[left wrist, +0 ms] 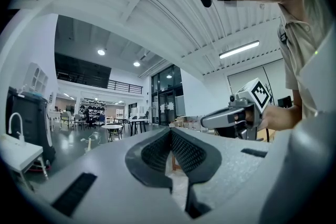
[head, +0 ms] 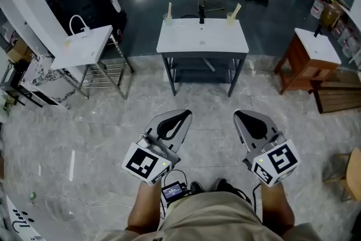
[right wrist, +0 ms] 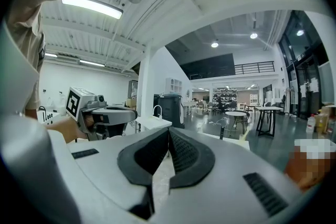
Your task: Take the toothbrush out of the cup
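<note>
you held left gripper (head: 181, 114) and right gripper (head: 242, 115) closed, empty; cups (head: 168, 20) holding near-upright toothbrushes (head: 169, 8) stood well ahead, one before each.

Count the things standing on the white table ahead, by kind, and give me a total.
Cups: 2
Toothbrushes: 2, one standing in each cup
Black upright fixture, too small to identify: 1
Total: 5
</note>
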Available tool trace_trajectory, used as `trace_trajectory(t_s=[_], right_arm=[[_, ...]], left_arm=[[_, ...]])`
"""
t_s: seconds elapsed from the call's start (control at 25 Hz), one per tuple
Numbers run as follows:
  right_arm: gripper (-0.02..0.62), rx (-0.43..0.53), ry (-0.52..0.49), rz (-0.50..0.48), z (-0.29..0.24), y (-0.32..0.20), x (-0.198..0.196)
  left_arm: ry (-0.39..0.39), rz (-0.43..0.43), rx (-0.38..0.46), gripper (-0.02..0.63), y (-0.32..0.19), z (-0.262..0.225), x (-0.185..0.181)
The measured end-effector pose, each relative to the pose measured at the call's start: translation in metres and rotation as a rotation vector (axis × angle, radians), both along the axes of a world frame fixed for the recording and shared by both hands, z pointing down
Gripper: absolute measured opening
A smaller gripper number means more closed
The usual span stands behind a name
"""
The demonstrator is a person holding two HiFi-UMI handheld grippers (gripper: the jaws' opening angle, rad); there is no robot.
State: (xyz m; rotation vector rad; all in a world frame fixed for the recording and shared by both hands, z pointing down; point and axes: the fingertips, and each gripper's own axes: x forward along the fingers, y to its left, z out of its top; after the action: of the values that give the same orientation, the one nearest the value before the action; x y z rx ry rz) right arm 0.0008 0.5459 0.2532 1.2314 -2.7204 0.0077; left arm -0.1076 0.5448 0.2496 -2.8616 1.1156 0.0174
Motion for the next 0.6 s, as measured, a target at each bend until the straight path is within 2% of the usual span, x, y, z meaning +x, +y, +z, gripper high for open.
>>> trace_trajectory(t_s=[0.12, 0.28, 0.44, 0.6], right_arm=[[0.006, 0.012, -0.002, 0.02, -0.007, -0.017, 0.007], [0.006, 0.037, -0.006, 0.068, -0.016, -0.046, 0.034], [0.006, 0.067, -0.016, 0.115, -0.027, -0.081, 0.079], [0.006, 0.068, -0.03, 0.126, -0.025, -0.126, 0.131]], left_arm=[[-0.004, 0.007, -0.005, 0.008, -0.012, 0.0, 0.001], [-0.009, 0.008, -0.002, 0.008, -0.034, 0.0, 0.008], [-0.016, -0.001, 0.004, 0.008, -0.063, 0.001, 0.029], [-0.03, -0.022, -0.003, 0.008, -0.104, 0.005, 0.067]])
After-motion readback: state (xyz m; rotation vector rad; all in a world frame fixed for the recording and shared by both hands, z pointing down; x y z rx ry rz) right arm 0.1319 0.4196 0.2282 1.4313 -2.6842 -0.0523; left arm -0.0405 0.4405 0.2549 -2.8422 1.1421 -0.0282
